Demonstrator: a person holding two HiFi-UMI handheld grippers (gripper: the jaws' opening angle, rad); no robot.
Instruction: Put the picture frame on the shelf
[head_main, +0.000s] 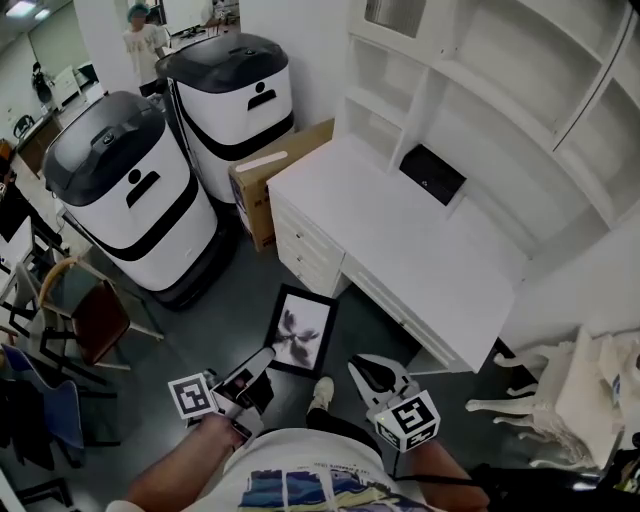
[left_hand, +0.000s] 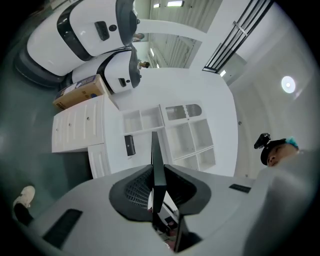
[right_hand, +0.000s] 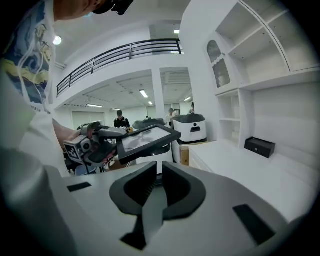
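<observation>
The black picture frame (head_main: 300, 331) with a pale floral print hangs over the dark floor in front of the desk. My left gripper (head_main: 262, 362) is shut on its near edge. In the left gripper view the picture frame (left_hand: 157, 160) runs edge-on between the jaws. The right gripper view has the picture frame (right_hand: 142, 138) tilted flat, out to the left. My right gripper (head_main: 370, 374) is beside it, apart from it, its jaws together on nothing (right_hand: 156, 176). The white shelf unit (head_main: 480, 75) rises behind the white desk (head_main: 400, 240).
A black box (head_main: 432, 172) sits on the desk under the shelves. Two large white-and-black machines (head_main: 130, 190) and a cardboard box (head_main: 272, 185) stand to the left of the desk. Chairs (head_main: 95, 312) crowd the left, and a white chair (head_main: 560, 392) stands at right. People stand far off.
</observation>
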